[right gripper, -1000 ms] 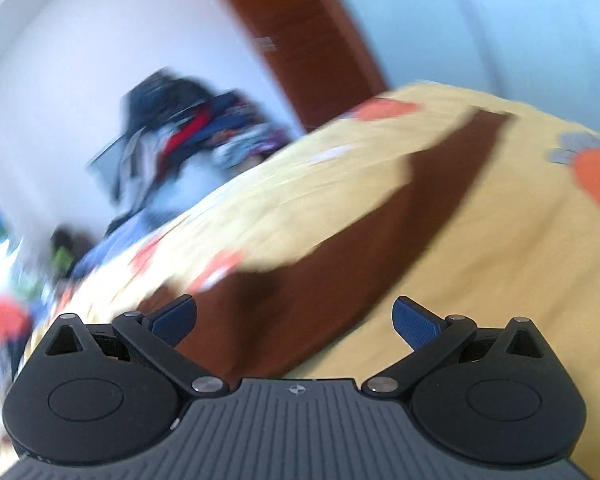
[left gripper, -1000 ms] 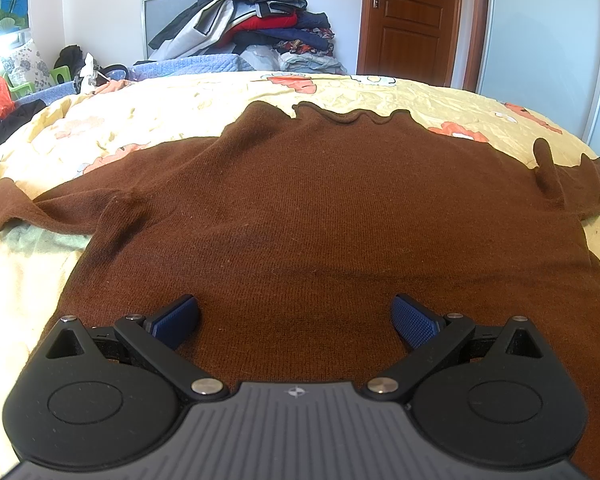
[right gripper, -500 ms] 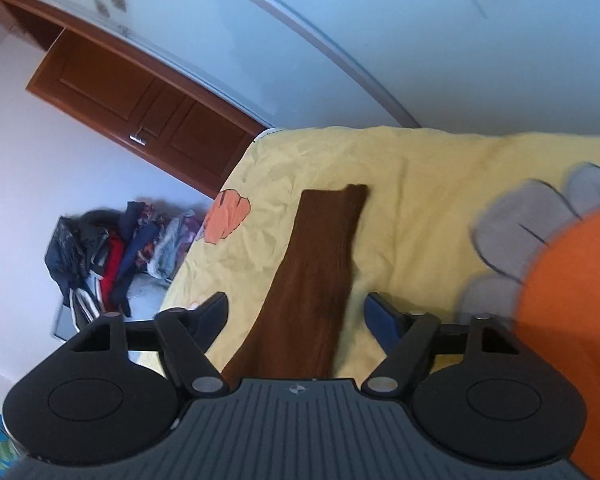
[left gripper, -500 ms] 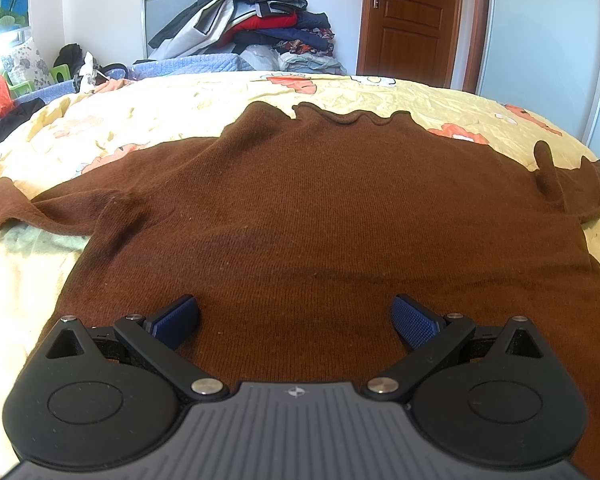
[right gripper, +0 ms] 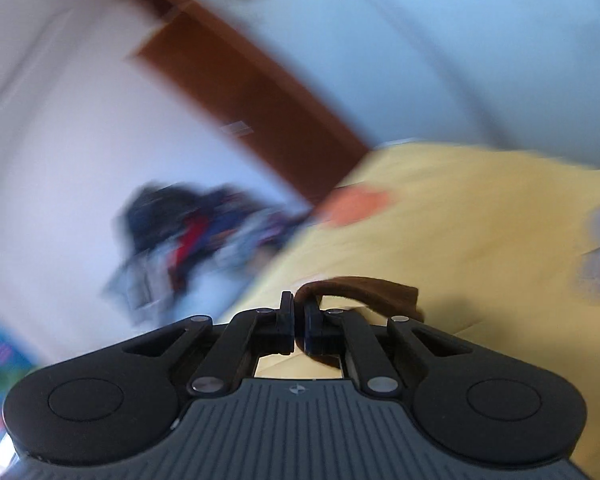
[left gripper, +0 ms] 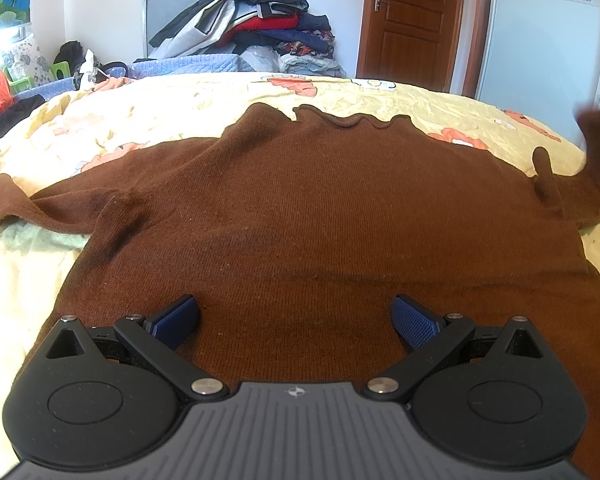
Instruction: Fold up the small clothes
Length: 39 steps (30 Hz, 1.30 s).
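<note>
A brown knit sweater (left gripper: 300, 208) lies spread flat on the yellow flowered bedsheet (left gripper: 204, 100), collar away from me. My left gripper (left gripper: 296, 320) hovers open over its lower part, blue pads wide apart, nothing between them. The sweater's right sleeve (left gripper: 598, 148) is lifted off the bed at the far right edge of the left wrist view. In the blurred right wrist view my right gripper (right gripper: 298, 316) is shut on the brown sleeve (right gripper: 364, 290), which drapes rightward from the pinched pads above the sheet (right gripper: 480, 220).
A heap of clothes (left gripper: 256, 20) is piled against the white wall beyond the bed. A wooden door (left gripper: 412, 20) and a pale sliding wardrobe panel (left gripper: 548, 40) stand at the right. Clutter (left gripper: 4, 88) sits off the bed's left side.
My right gripper closed on the right sleeve and lifted it off the bed; its view swung and blurred. The left gripper stayed still and open.
</note>
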Tool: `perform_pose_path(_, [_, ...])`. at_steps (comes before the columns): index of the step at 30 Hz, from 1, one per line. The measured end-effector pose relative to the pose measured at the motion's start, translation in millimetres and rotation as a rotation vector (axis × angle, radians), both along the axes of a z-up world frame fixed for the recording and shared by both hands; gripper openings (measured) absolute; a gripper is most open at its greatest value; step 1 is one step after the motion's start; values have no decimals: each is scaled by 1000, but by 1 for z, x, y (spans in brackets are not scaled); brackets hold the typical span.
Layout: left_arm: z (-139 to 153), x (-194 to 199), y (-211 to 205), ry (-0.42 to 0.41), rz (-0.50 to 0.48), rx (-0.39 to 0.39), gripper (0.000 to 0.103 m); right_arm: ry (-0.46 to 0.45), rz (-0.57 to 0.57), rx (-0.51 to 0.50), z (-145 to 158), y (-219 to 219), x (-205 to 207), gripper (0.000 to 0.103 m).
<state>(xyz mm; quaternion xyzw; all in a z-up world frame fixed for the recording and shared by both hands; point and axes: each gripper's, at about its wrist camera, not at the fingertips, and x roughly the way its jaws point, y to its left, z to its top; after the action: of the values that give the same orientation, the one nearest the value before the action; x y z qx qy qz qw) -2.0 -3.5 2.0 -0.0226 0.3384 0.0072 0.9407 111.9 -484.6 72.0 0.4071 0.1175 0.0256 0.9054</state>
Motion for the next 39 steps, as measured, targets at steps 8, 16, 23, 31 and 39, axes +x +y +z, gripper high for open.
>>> perform_pose_path(8, [0,-2,3,-1,-7,-1,103,-107,615,148,27,261,-12,34])
perform_pose_path(16, [6,-8,24,-36,17,-137,103,21,562,56,-32,270,-69,66])
perform_pose_path(23, [47,45,63,-84,158,-461,103,85,461,-14,-100,240,-103,90])
perform_pose_path(31, [28,136,25,114,216,-117,76,47,499,-61,-96,242,-114,99])
perform_pose_path(39, [53,119,35,-29,307,-13,12,28,510,-41,-100,240,-121,101])
